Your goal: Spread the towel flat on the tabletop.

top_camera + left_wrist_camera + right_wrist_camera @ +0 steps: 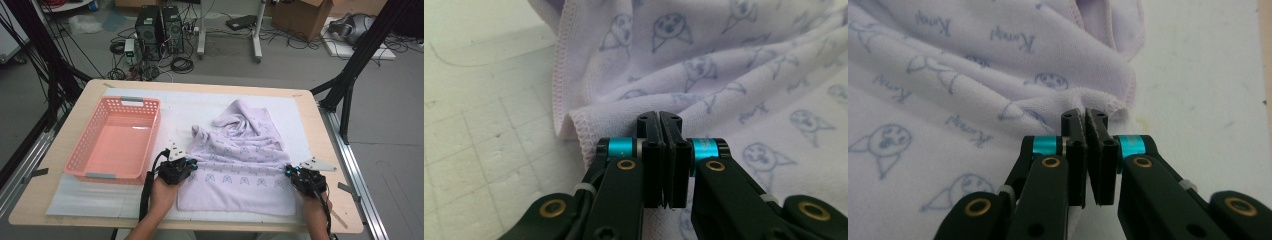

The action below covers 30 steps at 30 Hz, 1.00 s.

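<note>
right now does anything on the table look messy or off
Only the lilac towel: its far end is bunched and twisted instead of flat, while both grippers pinch its side edges. The pink basket sits square and undamaged.

Even, soft indoor light, with no harsh glare.
The high view was slightly soft and low in detail; shadows under the towel [240, 160] were faint, while both gripper views blurred their near jaws and kept the cloth sharper.

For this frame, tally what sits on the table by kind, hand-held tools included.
Pale lilac printed towel: 1
Pink perforated plastic basket: 1
White foam mat: 1
Black two-jaw tools: 2, the left tool and the right tool, each shut on the towel's edge
Total: 5
</note>
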{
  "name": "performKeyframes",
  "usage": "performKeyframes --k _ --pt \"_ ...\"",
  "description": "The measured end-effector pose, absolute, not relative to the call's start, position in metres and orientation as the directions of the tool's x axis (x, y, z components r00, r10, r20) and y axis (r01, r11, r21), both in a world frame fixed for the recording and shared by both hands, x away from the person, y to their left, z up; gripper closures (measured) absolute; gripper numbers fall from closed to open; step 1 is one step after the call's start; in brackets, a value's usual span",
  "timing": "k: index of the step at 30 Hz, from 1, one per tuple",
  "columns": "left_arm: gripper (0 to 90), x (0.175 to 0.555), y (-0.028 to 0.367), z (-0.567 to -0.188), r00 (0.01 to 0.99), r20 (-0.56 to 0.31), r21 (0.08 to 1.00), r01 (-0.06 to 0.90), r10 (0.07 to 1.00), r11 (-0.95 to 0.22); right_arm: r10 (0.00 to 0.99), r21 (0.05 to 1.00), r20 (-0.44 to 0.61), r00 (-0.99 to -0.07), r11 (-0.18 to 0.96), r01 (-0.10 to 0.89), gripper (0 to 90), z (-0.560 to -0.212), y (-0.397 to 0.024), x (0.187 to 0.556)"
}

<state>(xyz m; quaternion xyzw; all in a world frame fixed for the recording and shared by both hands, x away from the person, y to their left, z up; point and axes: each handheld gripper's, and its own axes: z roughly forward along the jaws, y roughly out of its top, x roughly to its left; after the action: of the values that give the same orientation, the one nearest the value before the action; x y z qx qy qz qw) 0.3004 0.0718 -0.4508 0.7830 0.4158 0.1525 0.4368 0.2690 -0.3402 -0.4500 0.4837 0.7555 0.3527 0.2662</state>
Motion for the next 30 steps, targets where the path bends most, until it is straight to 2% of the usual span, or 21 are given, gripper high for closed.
performKeyframes --k 2,4,6,8,14,21,29,30 --pt "83.8 0.298 0.074 -0.45 0.615 -0.126 0.826 0.5 0.778 -0.261 0.921 0.795 -0.059 -0.385 0.277 0.539 85.2 -0.449 -0.335 0.269" --pt "65.9 0.293 0.078 -0.447 0.611 -0.135 0.836 0.493 0.78 -0.242 0.92 0.801 -0.058 -0.388 0.275 0.531 80.1 -0.449 -0.334 0.265" --pt "54.0 0.29 0.085 -0.447 0.609 -0.169 0.836 0.505 0.775 -0.214 0.917 0.822 -0.016 -0.398 0.239 0.517 71.6 -0.444 -0.339 0.259" --pt "50.9 0.286 0.091 -0.446 0.607 -0.19 0.838 0.51 0.772 -0.194 0.912 0.832 0.005 -0.409 0.223 0.507 68.8 -0.439 -0.344 0.253" --pt "49.2 0.27 0.1 -0.442 0.62 -0.202 0.845 0.502 0.758 -0.185 0.903 0.849 0.034 -0.428 0.2 0.49 65.0 -0.429 -0.359 0.234" --pt "47.7 0.251 0.1 -0.448 0.639 -0.206 0.826 0.519 0.741 -0.219 0.913 0.822 0.091 -0.398 0.157 0.548 63.4 -0.436 -0.369 0.214" --pt "46.8 0.236 0.095 -0.453 0.653 -0.181 0.802 0.531 0.736 -0.274 0.913 0.777 0.074 -0.402 0.2 0.596 61.1 -0.447 -0.358 0.187" --pt "61.3 0.233 0.093 -0.453 0.649 -0.159 0.802 0.524 0.744 -0.286 0.915 0.77 0.04 -0.401 0.227 0.596 62.1 -0.452 -0.351 0.182"
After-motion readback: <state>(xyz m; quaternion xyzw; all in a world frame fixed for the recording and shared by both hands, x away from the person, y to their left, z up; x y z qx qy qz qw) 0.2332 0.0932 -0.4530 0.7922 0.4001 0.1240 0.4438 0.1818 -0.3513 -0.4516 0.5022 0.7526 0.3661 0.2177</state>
